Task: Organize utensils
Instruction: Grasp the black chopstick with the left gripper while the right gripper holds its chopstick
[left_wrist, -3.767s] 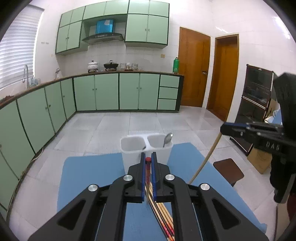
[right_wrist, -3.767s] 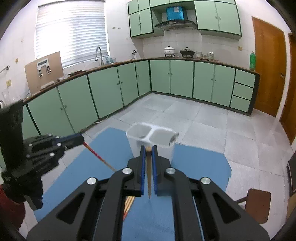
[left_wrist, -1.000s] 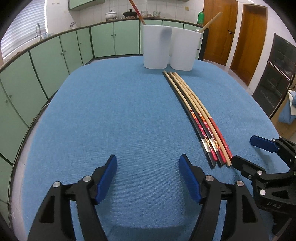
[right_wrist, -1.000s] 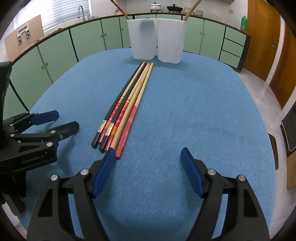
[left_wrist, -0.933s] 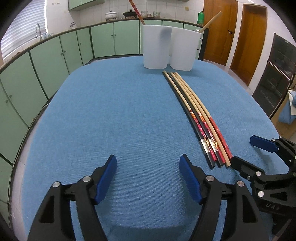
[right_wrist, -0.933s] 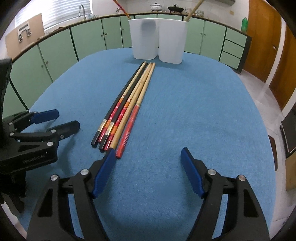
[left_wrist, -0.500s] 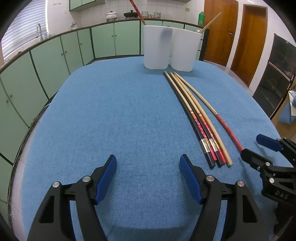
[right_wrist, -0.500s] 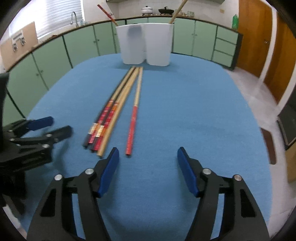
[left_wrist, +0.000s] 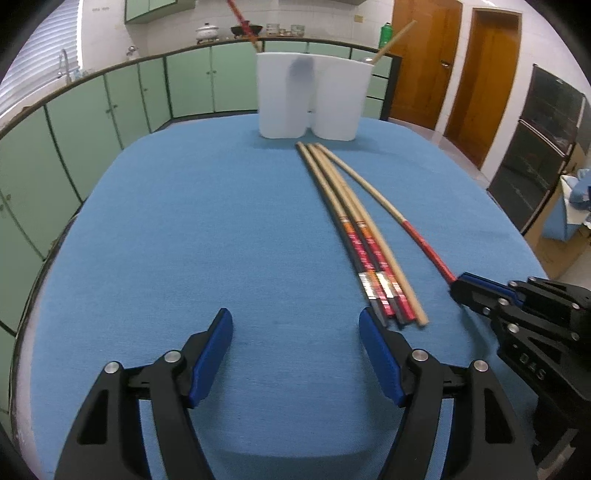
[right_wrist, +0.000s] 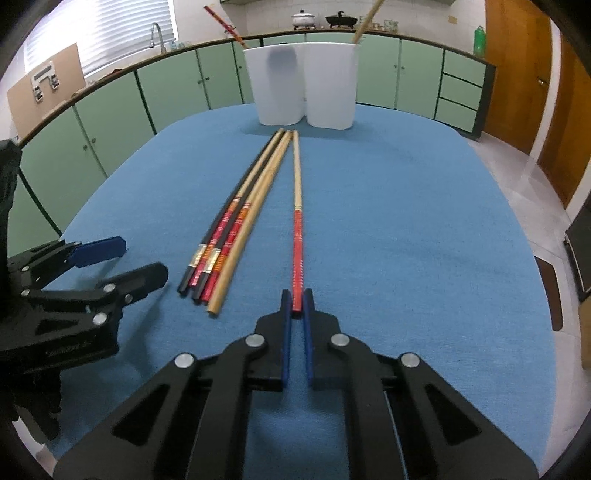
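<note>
One chopstick (right_wrist: 297, 236) in right tongs (right_wrist: 297, 314)

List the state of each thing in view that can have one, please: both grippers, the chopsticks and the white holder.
Left gripper: jaws open wide, holding nothing, just above the blue tablecloth.
Right gripper: jaws shut on the red-ended chopstick.
Red-ended chopstick: flat on the cloth, apart from the bundle.
Chopstick bundle: lying flat, side by side, not gripped.
White two-compartment holder: upright, one chopstick leaning out of each compartment.
</note>
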